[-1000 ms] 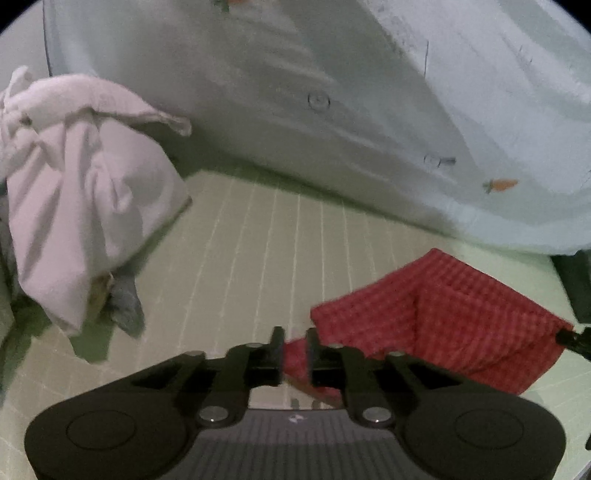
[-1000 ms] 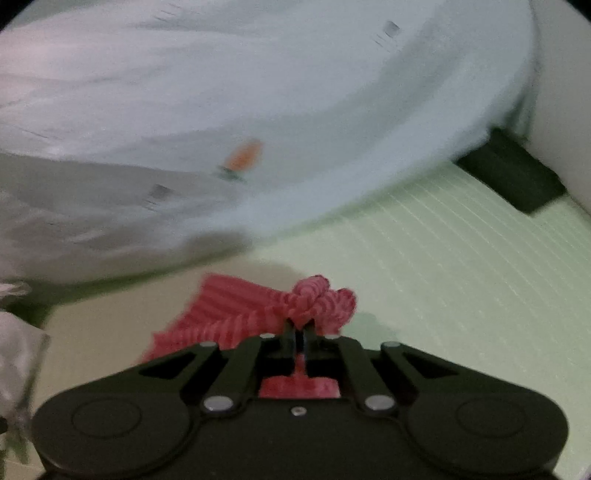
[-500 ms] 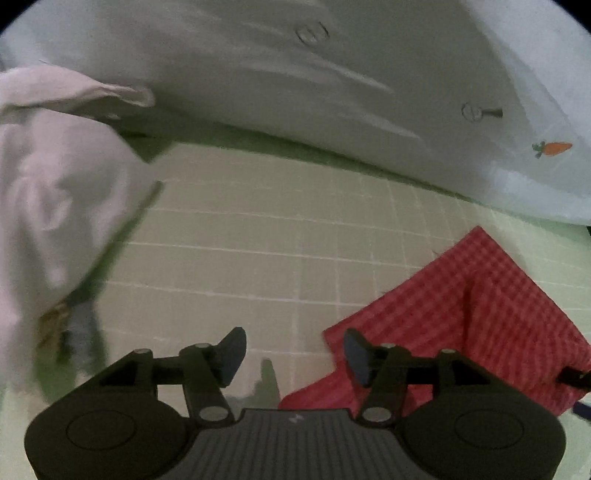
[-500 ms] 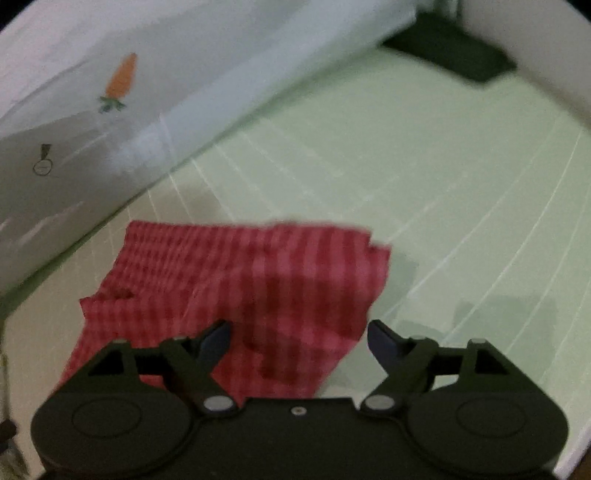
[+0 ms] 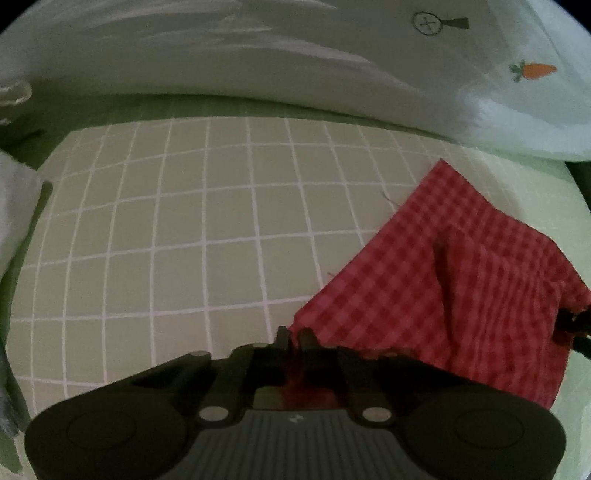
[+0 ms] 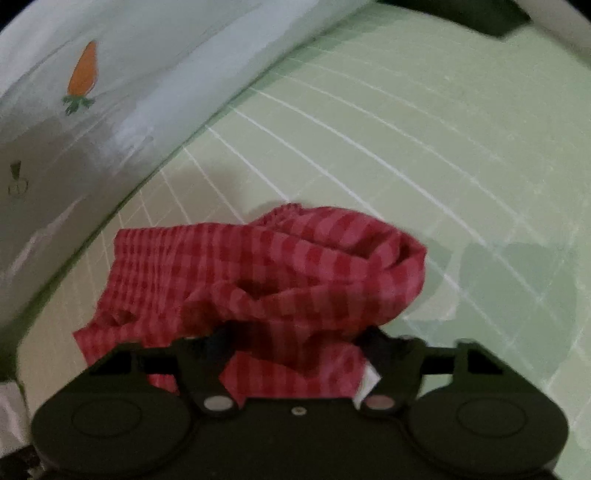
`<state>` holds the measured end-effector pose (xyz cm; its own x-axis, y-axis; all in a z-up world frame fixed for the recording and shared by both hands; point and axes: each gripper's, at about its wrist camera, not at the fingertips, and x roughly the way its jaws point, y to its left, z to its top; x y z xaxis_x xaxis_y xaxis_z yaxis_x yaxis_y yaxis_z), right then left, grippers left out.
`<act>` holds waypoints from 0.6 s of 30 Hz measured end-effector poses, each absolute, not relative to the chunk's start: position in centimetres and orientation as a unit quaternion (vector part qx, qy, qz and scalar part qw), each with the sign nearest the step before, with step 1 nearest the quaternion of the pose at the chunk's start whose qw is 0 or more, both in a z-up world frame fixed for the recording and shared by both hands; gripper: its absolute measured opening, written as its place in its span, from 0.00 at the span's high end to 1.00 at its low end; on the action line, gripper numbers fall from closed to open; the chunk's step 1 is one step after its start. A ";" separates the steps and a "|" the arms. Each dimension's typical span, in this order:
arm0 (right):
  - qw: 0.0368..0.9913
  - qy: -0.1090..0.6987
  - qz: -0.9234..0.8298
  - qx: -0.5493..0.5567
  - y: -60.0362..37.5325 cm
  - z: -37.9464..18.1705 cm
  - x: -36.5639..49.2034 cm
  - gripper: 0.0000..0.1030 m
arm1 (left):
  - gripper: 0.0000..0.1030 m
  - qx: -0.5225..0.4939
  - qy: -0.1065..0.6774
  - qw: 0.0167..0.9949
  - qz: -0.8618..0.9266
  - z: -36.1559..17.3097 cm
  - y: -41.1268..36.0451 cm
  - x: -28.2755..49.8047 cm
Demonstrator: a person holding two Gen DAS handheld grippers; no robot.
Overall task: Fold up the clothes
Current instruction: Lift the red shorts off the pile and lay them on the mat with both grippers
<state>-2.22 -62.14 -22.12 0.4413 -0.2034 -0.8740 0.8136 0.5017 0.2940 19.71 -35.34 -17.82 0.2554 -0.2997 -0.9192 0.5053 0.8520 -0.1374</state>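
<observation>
A red checked cloth [image 5: 461,280] lies on the green grid sheet [image 5: 184,240], partly folded. My left gripper [image 5: 294,338] is shut on its near left corner. In the right wrist view the same cloth [image 6: 258,266] is bunched up over my right gripper [image 6: 295,332]. The right fingers stand apart with cloth lying between them, and their tips are hidden under the fabric. The right gripper's tip also shows at the cloth's right edge in the left wrist view [image 5: 570,325].
A pale blue quilt with carrot prints [image 5: 532,70] runs along the far side and also shows in the right wrist view [image 6: 81,74]. A pile of white clothing [image 5: 11,206] sits at the left edge. A dark object [image 6: 480,14] lies at the far right corner.
Half a second ago both grippers were open above the flat cloth. Now the left gripper has shut on the cloth's corner, and the right gripper has pushed into the cloth, bunching it.
</observation>
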 end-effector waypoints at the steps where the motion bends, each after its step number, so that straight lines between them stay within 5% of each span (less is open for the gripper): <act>1: 0.769 0.413 -0.327 0.362 -62.3 -22.1 -1.8 0.61 | 0.97 0.087 0.553 0.789 -0.254 -17.8 -35.1 19.6; 5: 0.801 0.419 -0.292 0.314 -63.0 -21.8 1.0 0.84 | 0.97 0.075 0.559 0.791 -0.238 -17.6 -33.9 18.5; 11: 0.853 0.381 -0.260 0.246 -65.7 -19.4 6.5 0.86 | 0.97 0.062 0.571 0.789 -0.218 -17.2 -31.1 15.1; 13: 0.861 0.373 -0.270 0.217 -66.2 -17.8 7.7 0.72 | 0.92 0.048 0.575 0.789 -0.209 -17.0 -30.3 13.9; 15: 0.868 0.361 -0.287 0.184 -65.4 -16.0 7.9 0.35 | 0.89 0.035 0.570 0.797 -0.197 -16.4 -29.5 13.4; 18: 0.879 0.335 -0.303 0.156 -62.7 -14.8 6.8 0.10 | 0.71 0.021 0.558 0.811 -0.176 -15.6 -28.4 13.1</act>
<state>6.81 -62.68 -14.78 0.5920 -0.4278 -0.6830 0.6364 0.7682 0.0705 13.08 -28.42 -15.55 0.3155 -0.2624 -0.9119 0.3090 0.9370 -0.1628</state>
